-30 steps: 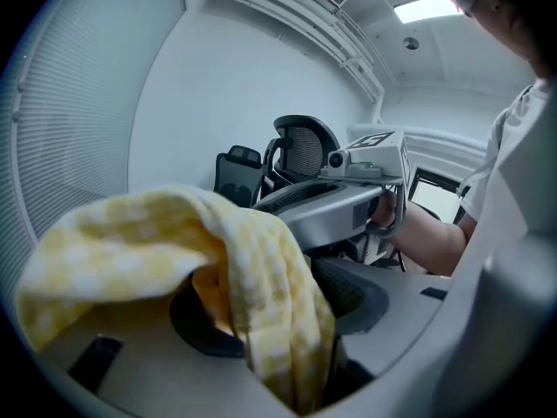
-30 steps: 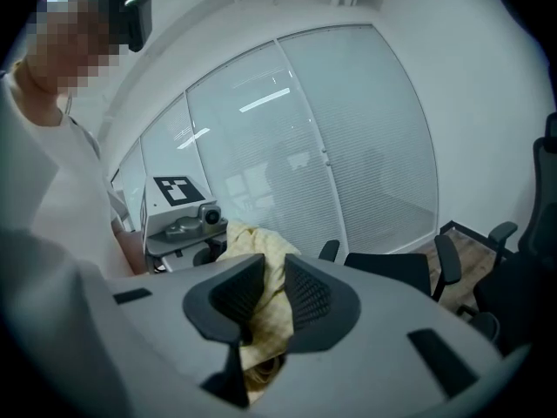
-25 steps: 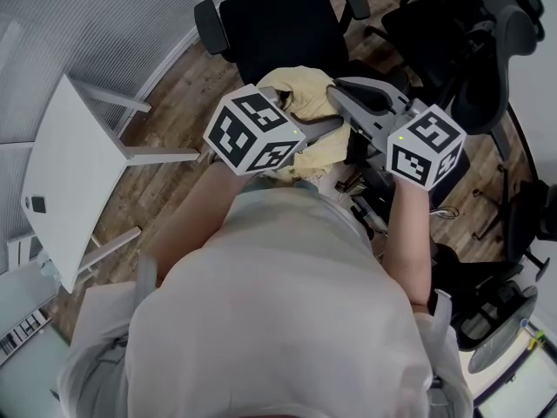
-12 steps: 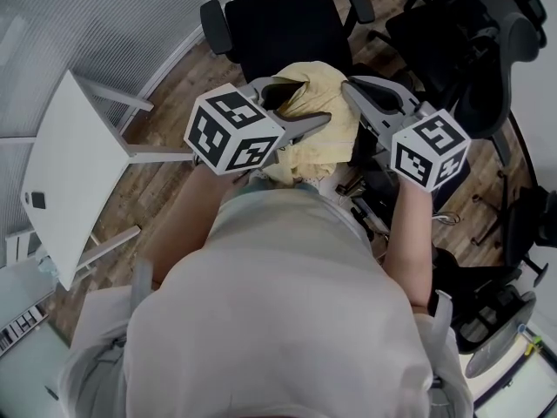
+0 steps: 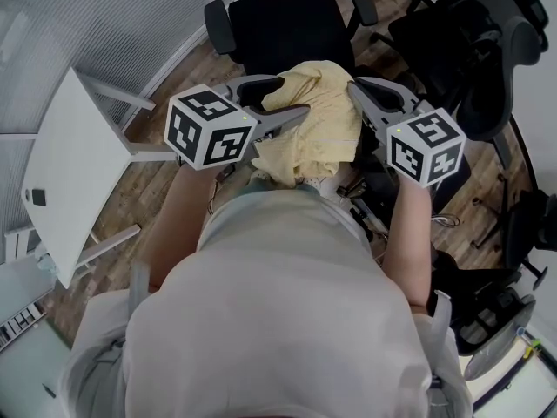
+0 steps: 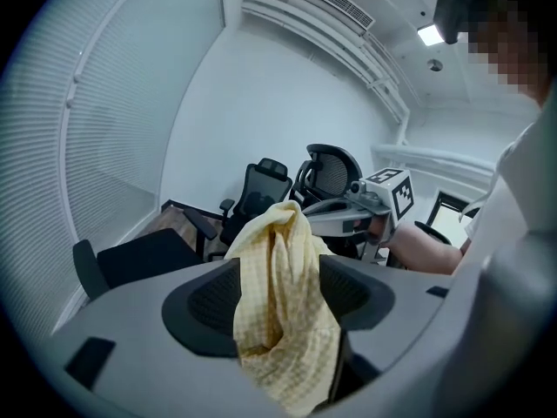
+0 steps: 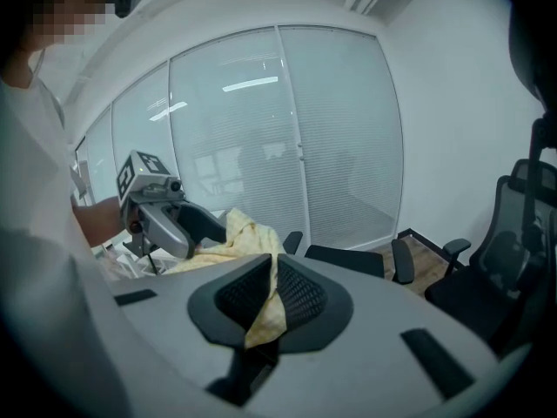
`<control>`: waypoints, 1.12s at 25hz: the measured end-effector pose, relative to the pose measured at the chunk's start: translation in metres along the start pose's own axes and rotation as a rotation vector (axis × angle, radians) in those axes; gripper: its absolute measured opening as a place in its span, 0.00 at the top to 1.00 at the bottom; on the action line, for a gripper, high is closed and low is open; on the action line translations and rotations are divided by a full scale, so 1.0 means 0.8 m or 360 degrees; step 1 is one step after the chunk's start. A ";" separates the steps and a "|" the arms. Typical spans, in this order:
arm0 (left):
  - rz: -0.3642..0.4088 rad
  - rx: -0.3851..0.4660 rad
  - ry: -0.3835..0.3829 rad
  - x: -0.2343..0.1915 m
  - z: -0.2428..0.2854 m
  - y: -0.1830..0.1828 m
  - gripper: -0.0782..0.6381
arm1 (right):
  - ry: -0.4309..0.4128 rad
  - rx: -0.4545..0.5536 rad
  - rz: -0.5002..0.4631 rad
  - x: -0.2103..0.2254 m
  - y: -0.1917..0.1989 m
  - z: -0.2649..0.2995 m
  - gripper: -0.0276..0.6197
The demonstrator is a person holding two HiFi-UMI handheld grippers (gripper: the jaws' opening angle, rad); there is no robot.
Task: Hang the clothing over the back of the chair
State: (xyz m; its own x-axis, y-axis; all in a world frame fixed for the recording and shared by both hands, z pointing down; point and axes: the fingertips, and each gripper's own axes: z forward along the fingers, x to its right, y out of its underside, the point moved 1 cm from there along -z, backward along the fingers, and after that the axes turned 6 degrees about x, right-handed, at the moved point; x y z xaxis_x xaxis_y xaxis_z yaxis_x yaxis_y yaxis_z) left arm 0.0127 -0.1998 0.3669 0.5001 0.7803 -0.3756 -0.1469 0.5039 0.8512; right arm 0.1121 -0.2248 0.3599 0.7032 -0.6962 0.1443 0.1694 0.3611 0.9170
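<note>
**One pinch holds the garment: mind the drop**

Your left gripper [image 6: 277, 296] has just been opening its jaws, and they now stand wide apart. A bunched fold of the yellow clothing [image 5: 313, 138] hangs between them, but the pads do not press on it. Your right gripper [image 7: 265, 299] is closed tight on a thin edge of the same cloth, so by my reading that pinch alone carries it.

If you draw the left gripper away sharply, the loose fold may drag on a pad. That could tug the edge out of the right jaws and drop the garment on the wooden floor [image 5: 174, 120], short of the black chair [image 5: 278, 24]. Bunched as it is, it could also land on a chair back as a lump and slide off.

The clothing is up in the air in front of your chest, between the two grippers. Most of it lies toward the left one, and the chair stands beyond it, apart.
</note>
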 end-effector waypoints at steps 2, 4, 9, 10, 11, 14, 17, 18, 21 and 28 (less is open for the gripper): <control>0.0007 0.0000 -0.0024 -0.004 -0.008 0.000 0.50 | 0.0017 -0.0043 -0.0009 0.002 0.006 0.002 0.90; -0.0010 0.0017 -0.0046 -0.009 -0.017 0.001 0.51 | 0.0020 -0.0058 -0.0035 0.002 0.008 0.004 0.90; -0.0036 0.0055 -0.0058 -0.014 -0.026 0.003 0.51 | 0.0002 -0.0044 -0.0100 -0.004 0.005 0.009 0.90; -0.0035 0.0062 -0.0053 -0.013 -0.025 0.002 0.51 | -0.0001 -0.0029 -0.0096 -0.005 0.002 0.008 0.89; -0.0034 0.0071 -0.0049 -0.012 -0.025 0.002 0.51 | -0.0004 -0.0013 -0.0088 -0.005 0.000 0.006 0.87; -0.0027 0.0090 -0.0042 -0.010 -0.021 0.000 0.51 | -0.0021 0.0033 -0.0044 -0.004 -0.005 0.002 0.81; -0.0023 0.0092 -0.0037 -0.009 -0.019 -0.001 0.51 | -0.0032 0.0046 -0.0025 -0.004 -0.007 0.001 0.78; -0.0020 0.0091 -0.0038 -0.009 -0.019 -0.001 0.51 | -0.0031 0.0049 -0.0027 -0.005 -0.008 0.001 0.78; -0.0010 0.0093 -0.0044 -0.009 -0.019 -0.003 0.51 | -0.0041 0.0069 -0.0010 -0.006 -0.011 -0.002 0.77; 0.0015 0.0127 -0.0097 -0.017 -0.021 -0.008 0.51 | -0.0080 0.0132 0.0058 -0.006 -0.016 -0.007 0.74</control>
State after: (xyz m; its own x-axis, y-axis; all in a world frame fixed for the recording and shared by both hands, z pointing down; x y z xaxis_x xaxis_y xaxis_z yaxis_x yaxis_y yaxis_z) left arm -0.0078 -0.2075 0.3603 0.5501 0.7598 -0.3466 -0.0846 0.4636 0.8820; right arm 0.1105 -0.2222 0.3452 0.6721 -0.7144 0.1945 0.0851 0.3355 0.9382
